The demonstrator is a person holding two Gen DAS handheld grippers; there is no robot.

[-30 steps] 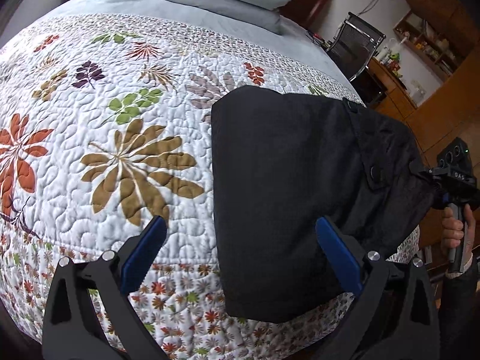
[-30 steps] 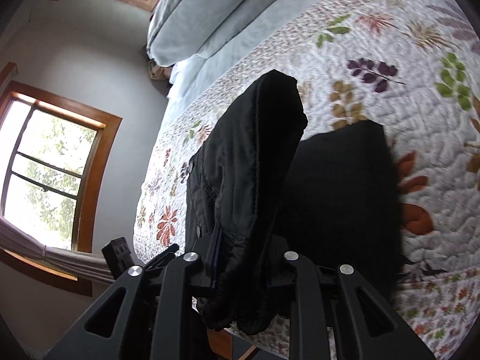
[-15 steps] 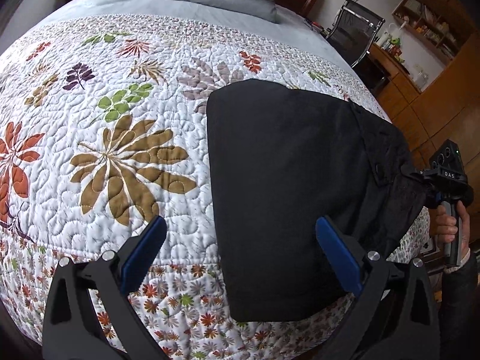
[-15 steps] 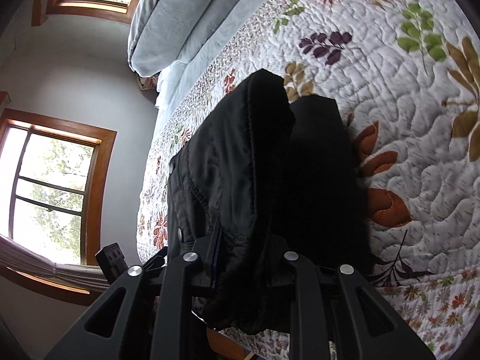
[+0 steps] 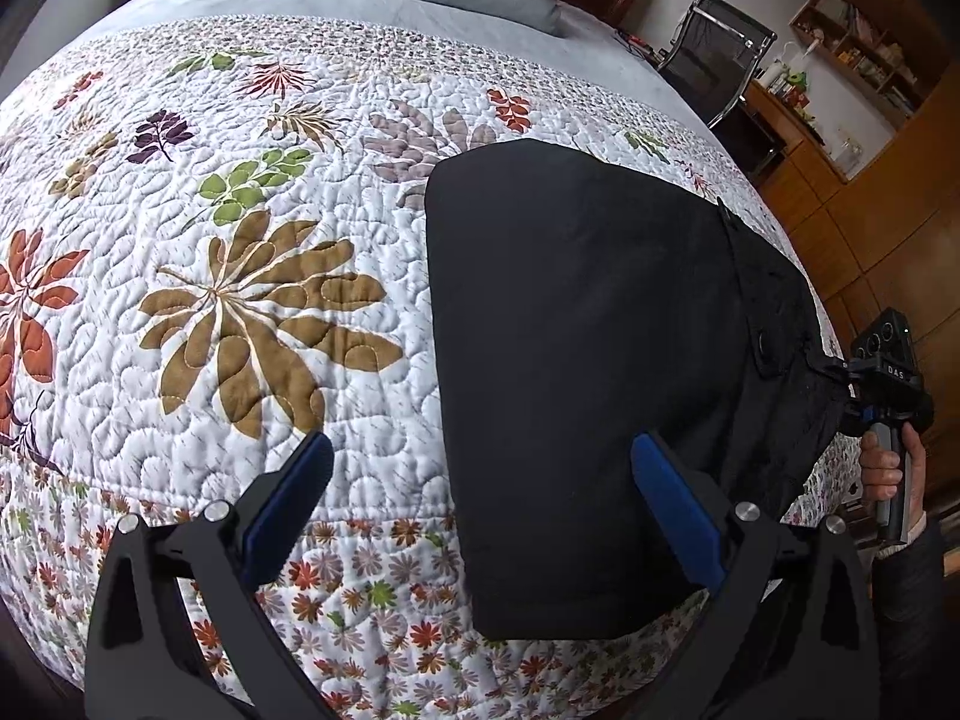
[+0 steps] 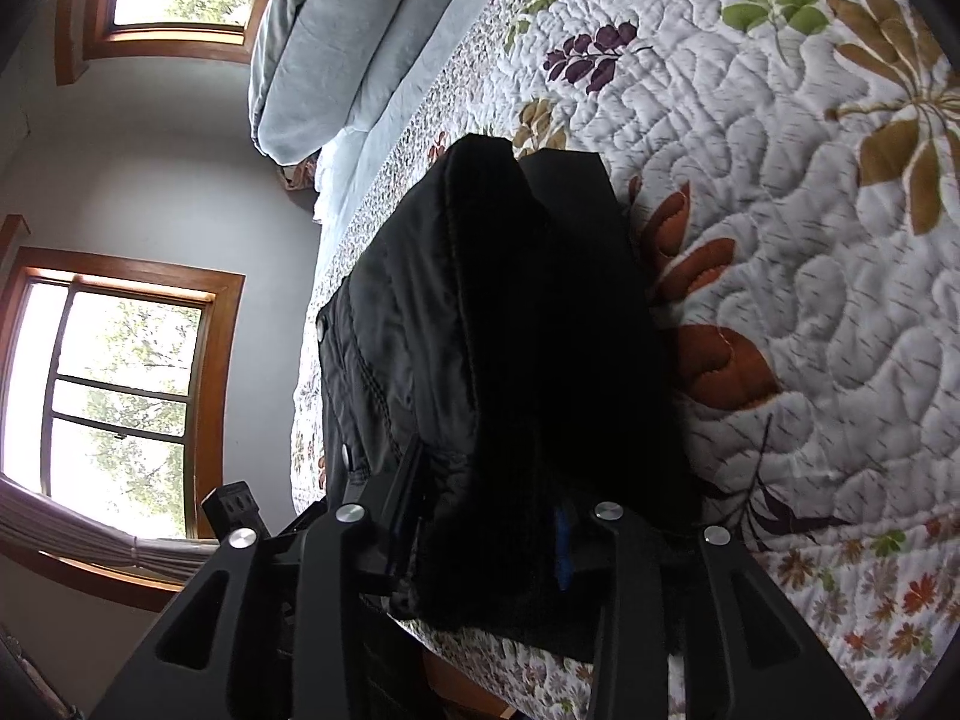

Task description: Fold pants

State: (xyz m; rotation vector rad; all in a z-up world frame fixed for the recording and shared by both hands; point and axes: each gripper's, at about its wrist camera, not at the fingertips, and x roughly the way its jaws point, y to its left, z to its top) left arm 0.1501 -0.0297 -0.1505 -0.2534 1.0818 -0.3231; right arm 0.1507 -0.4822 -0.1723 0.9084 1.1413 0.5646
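Black pants [image 5: 588, 360] lie folded on the quilt [image 5: 240, 300], near the bed's front edge & right-hand corner, lower end just lapping over that front edge. Left gripper [image 5: 480, 504] hovers above the edge w/ fingers [image 5: 294, 504] spread wide, nothing between them; one pad sits over bare quilt, the other over the cloth. Judging by that, it's free to press or catch the next fold.

Right gripper [image 6: 480, 528], seen in the left view at the bed's right edge [image 5: 852, 384], is clamped on a thick bunch of the waistband side, blue pad barely showing behind the cloth. That part is lifted off the quilt, prob. so it can be carried over the flat panel & laid on top.

Pants in the right view [image 6: 492, 330]: raised ridge runs straight away from the fingers toward the pillows [image 6: 324, 48]. Long axis goes front edge → head of the bed, roughly parallel to the right edge. Snap-button flap sits on the side facing the right edge; which end is hem, can't tell.
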